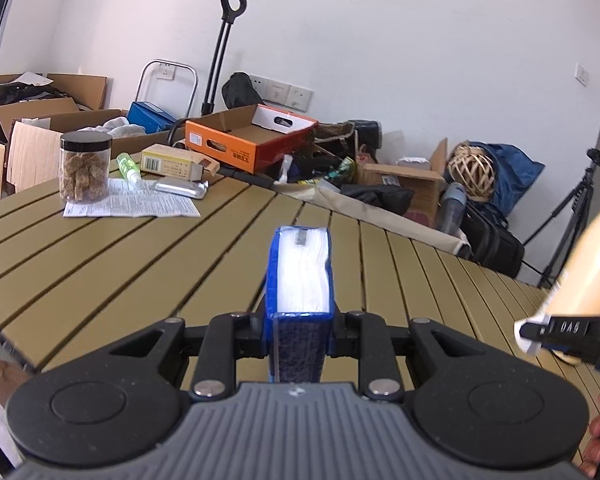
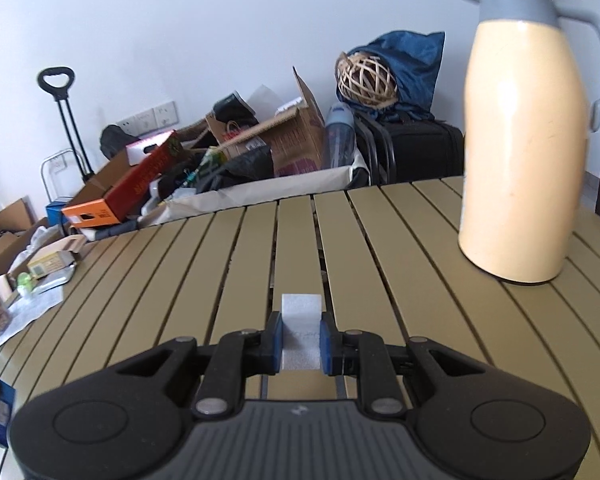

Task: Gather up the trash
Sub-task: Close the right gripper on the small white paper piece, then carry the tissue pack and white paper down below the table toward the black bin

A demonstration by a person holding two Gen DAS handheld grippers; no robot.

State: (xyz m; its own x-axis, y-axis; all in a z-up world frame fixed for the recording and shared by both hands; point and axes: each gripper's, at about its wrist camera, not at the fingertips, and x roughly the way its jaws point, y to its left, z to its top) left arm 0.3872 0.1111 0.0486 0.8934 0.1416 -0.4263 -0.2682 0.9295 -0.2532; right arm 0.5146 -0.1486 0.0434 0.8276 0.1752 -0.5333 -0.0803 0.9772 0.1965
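Left tongs (image 1: 298, 280) first: I have them clamped on a blue tissue pack (image 1: 300, 272), its white stack showing on top, held just above the slatted table (image 1: 100, 260). Far left on that table sits what I judge is still to be collected: a printed paper sheet (image 1: 140, 204) with a dark-lidded jar (image 1: 85, 168) standing on it, a small green bottle (image 1: 127, 166), a yellow carton (image 1: 172, 164) and a silver foil wrapper (image 1: 180, 189) (the jar may well not be trash at all). Right tongs (image 2: 300, 340) are closed on a white tissue (image 2: 301, 328), which pokes out ahead of the blue pads (image 2: 276, 340) over the table's near middle. Further right stands a cream thermos jug (image 2: 528, 140), untouched. So I read the job as early: one scrap is in hand, the left cluster waits, and I see no bin in either view, so where the tissue goes I cannot tell.
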